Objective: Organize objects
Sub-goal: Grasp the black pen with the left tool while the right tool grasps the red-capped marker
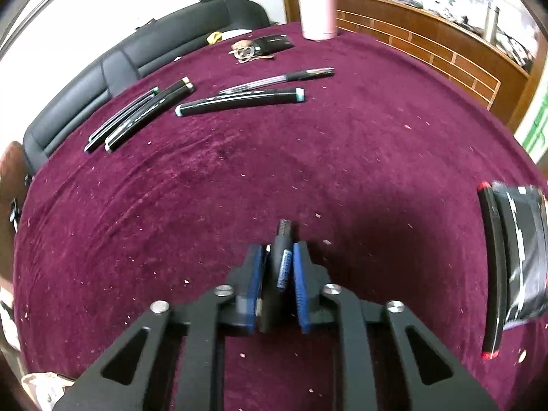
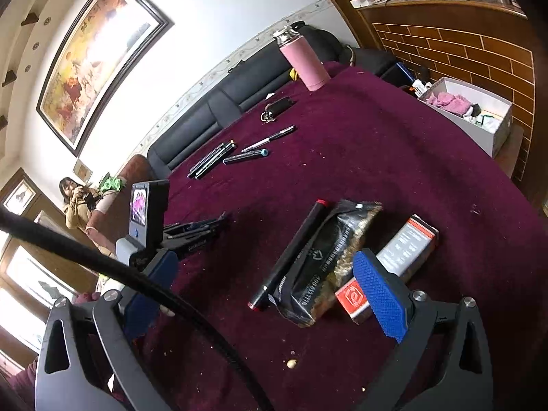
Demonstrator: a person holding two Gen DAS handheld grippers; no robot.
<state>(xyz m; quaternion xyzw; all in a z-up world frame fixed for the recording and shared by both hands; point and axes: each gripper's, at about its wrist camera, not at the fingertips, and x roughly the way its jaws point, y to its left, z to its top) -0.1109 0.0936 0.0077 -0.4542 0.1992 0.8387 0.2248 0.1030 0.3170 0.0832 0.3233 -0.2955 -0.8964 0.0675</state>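
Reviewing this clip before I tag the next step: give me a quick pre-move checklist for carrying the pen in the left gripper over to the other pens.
1. Left gripper shut on the pen: ok, blue pads press both sides.
2. Pen seated straight: cannot tell, only its tip and grip section show.
3. Drop spot by the pen group: ok, bare maroon tablecloth lies beside it.
4. Path across the cloth: ok, nothing stands between gripper and pens.
5. Right gripper out of the way: ok, open, over the snack bag.
6. Pink bottle clear of the route: ok, at the far edge.
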